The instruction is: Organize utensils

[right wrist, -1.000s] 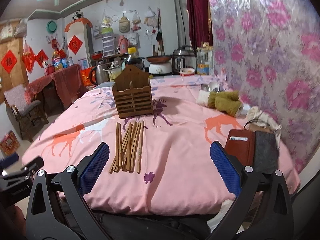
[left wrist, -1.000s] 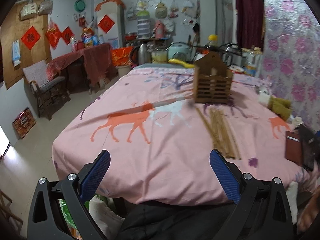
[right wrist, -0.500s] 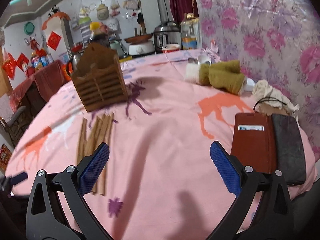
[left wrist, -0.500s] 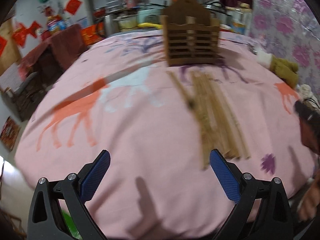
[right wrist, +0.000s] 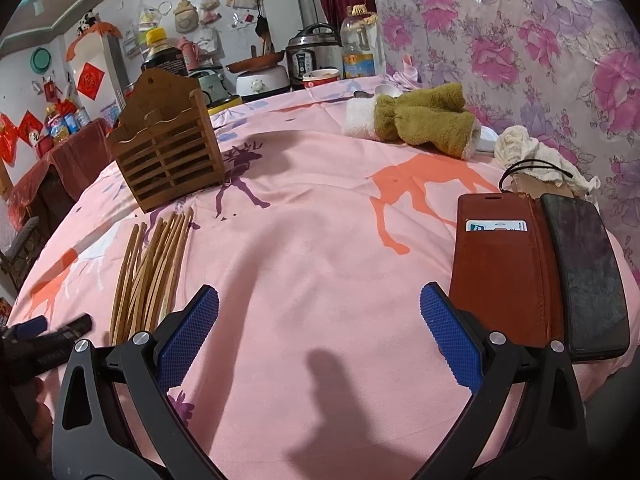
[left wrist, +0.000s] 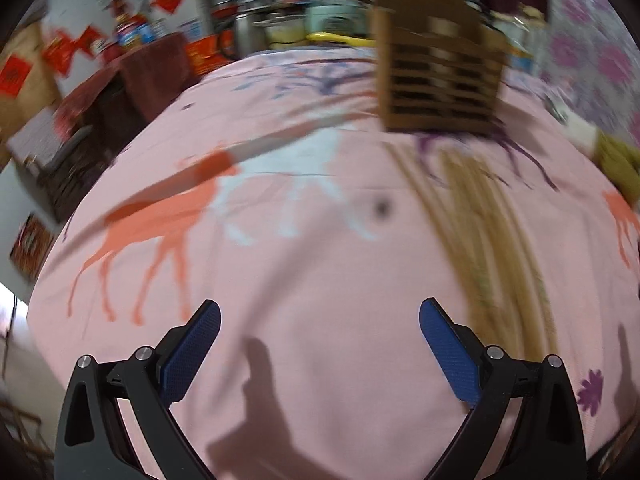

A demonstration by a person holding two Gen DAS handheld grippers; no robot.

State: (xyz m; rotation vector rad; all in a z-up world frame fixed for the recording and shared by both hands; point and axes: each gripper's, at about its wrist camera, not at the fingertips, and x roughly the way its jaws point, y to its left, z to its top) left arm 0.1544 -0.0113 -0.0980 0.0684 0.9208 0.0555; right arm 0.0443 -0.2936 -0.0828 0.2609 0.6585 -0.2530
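Observation:
A bundle of several wooden chopsticks (right wrist: pixel 154 268) lies flat on the pink deer-print tablecloth (right wrist: pixel 320 240). It shows blurred in the left wrist view (left wrist: pixel 492 248). A slatted wooden utensil holder (right wrist: pixel 168 152) stands upright just behind the chopsticks, also in the left wrist view (left wrist: pixel 440 64). My left gripper (left wrist: pixel 320 344) is open and empty, low over the cloth, left of the chopsticks' near ends. My right gripper (right wrist: pixel 320 332) is open and empty, right of the chopsticks. The left gripper's tip (right wrist: pixel 52 336) shows at the right wrist view's left edge.
A brown wallet case (right wrist: pixel 504 264) and a black phone (right wrist: pixel 588 276) lie at the table's right edge. Olive-green plush gloves (right wrist: pixel 424 120) and a cream cloth (right wrist: pixel 532 152) lie behind them. Cookers and bottles stand at the far end. A floral wall runs along the right.
Both grippers have moved forward over the table and lower toward the cloth. The chopsticks and holder look nearer. Both grippers stay open and empty.

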